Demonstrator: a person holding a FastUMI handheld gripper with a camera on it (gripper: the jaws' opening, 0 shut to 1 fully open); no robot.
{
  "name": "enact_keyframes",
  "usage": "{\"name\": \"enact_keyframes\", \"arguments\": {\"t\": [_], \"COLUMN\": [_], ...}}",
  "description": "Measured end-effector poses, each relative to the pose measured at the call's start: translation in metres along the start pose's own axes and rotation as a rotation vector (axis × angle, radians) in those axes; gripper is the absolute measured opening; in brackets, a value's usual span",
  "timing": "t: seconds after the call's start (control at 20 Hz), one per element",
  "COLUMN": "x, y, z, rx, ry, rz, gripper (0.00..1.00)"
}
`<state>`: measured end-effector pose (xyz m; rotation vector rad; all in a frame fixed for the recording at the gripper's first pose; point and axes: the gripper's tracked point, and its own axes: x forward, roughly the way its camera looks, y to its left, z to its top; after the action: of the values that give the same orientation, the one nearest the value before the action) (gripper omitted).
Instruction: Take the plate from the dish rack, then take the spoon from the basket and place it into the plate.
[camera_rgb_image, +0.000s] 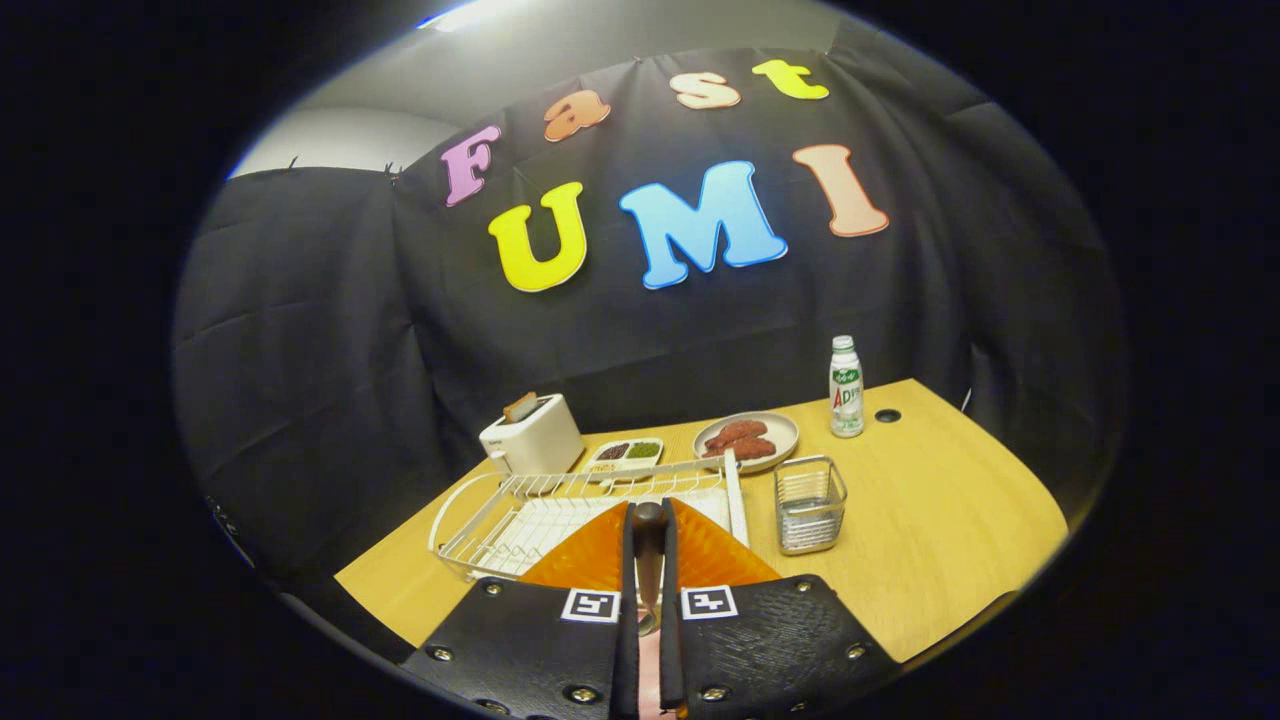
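Note:
My gripper (648, 512) is shut on the spoon (648, 565). The spoon's dark handle end pokes up between the two narrow fingertips, and its metal part runs back between the fingers (760, 640). Directly below and ahead of the fingers lies the orange plate (712, 555), with its ribbed rim showing on both sides of them; the fingers hide its middle. The white wire dish rack (520, 520) stands just beyond the plate with nothing in it. To the right of the rack's end stands the small wire basket (810, 503).
On the wooden table (940, 520) beyond the rack are a white toaster (532, 437) with a slice in it, a small tray of dark and green bits (625, 454), a plate of reddish food (746, 438), a white bottle (846, 387) and a cable hole (887, 415).

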<state>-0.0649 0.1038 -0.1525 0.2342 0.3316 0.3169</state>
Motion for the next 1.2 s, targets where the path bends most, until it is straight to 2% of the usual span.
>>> {"name": "enact_keyframes", "arguments": {"t": [0.35,0.65,0.85,1.1,1.2], "x": [0.010,0.010,0.008,0.002,-0.003], "y": [0.028,0.035,0.013,-0.009,-0.019], "z": [-0.059,-0.081,-0.081,-0.085,-0.087], "rx": [0.044,0.078,0.061,0.002,0.005], "ry": [0.081,0.087,0.099,0.122,0.128], "rz": [0.077,0.098,0.009,-0.056,-0.088], "gripper": [0.08,0.08,0.09,0.21,0.23]}}
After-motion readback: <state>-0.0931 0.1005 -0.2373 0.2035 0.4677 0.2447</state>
